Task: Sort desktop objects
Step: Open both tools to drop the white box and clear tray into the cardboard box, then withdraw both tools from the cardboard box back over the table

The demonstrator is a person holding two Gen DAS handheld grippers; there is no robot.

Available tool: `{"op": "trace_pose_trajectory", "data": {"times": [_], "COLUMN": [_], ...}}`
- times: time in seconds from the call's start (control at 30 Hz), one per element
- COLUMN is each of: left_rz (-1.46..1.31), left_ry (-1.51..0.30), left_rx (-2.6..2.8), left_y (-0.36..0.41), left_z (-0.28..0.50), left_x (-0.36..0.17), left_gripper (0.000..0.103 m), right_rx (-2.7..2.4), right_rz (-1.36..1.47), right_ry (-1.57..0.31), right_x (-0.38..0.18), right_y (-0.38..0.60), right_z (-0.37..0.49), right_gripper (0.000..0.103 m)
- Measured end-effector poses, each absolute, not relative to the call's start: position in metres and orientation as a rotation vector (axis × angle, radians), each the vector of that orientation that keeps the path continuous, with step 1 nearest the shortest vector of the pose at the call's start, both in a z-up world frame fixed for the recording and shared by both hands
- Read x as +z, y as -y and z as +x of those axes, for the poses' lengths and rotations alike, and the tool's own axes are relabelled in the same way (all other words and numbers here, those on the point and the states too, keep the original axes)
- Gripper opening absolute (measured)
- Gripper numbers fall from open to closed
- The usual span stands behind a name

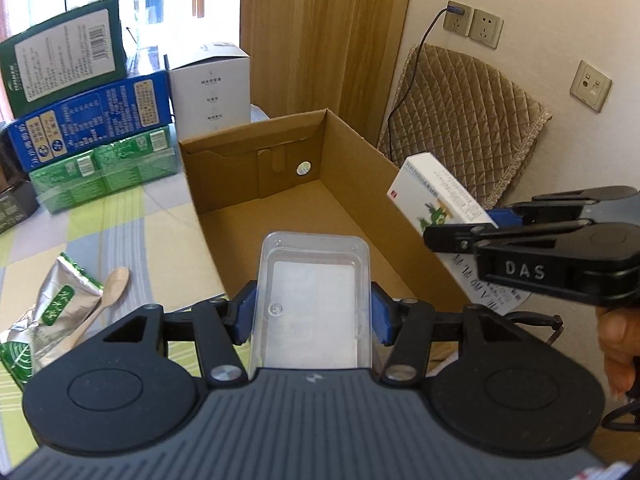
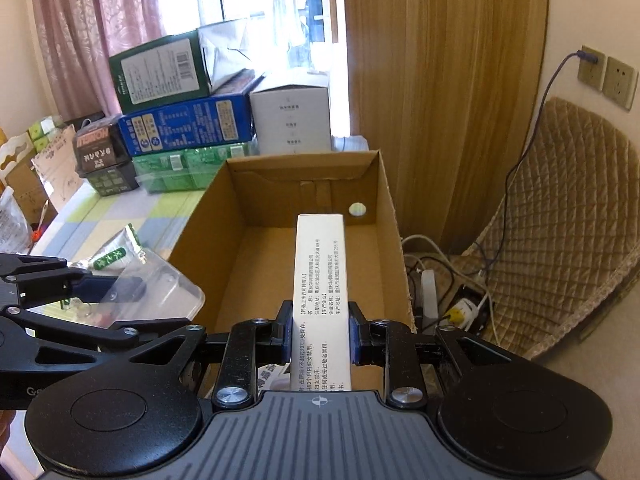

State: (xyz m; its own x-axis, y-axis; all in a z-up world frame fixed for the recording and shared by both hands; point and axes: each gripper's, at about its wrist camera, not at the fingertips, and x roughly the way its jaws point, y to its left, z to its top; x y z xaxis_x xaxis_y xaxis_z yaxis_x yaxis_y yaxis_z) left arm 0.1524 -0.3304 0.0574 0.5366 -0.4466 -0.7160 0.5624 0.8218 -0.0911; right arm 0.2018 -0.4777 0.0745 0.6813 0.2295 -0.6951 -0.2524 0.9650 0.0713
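Observation:
My left gripper (image 1: 314, 312) is shut on a clear plastic tray (image 1: 312, 280), its blue pads pressing both long sides; the tray hangs over the near end of an open cardboard box (image 1: 256, 168). In the right wrist view the same tray (image 2: 160, 292) shows at the left, beside the box (image 2: 304, 184). My right gripper (image 2: 319, 332) is shut on a long white medicine box (image 2: 320, 276) held above the box's inside. From the left wrist view that medicine box (image 1: 436, 196) juts over the box's right wall, with the right gripper (image 1: 460, 232) behind it.
Stacked green, blue and white cartons (image 1: 88, 120) stand behind the cardboard box. A foil tea pouch (image 1: 48, 308) and a wooden spoon (image 1: 104, 300) lie on the checked tablecloth at left. A quilted chair (image 2: 560, 216), cables and a power strip (image 2: 460, 312) are at right.

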Motion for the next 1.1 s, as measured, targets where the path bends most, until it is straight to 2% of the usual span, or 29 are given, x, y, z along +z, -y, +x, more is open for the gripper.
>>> {"op": "trace_pose_trajectory", "data": {"times": [0.17, 0.2, 0.27, 0.97, 1.03, 1.1], "left_rz": [0.164, 0.163, 0.159, 0.140, 0.136, 0.132], "left_ry": [-0.817, -0.814, -0.803, -0.783, -0.784, -0.785], "left_rx": [-0.615, -0.610, -0.600, -0.554, -0.550, -0.545], "left_y": [0.339, 0.339, 0.338, 0.300, 0.298, 0.295], "left_z": [0.160, 0.161, 0.160, 0.158, 0.159, 0.159], "left_x": [0.047, 0.046, 0.044, 0.048, 0.047, 0.046], "left_gripper": [0.052, 0.060, 0.065, 0.065, 0.065, 0.065], "right_rx": [0.263, 0.262, 0.260, 0.294, 0.294, 0.284], "right_rz": [-0.029, -0.029, -0.031, -0.028, -0.029, -0.021], "right_ry": [-0.789, -0.791, -0.795, -0.783, -0.792, -0.784], "right_x": [0.066, 0.065, 0.063, 0.058, 0.057, 0.057], "right_y": [0.478, 0.478, 0.479, 0.467, 0.466, 0.468], "right_z": [0.212, 0.212, 0.213, 0.229, 0.232, 0.231], "right_gripper": [0.023, 0.023, 0.023, 0.023, 0.026, 0.034]}}
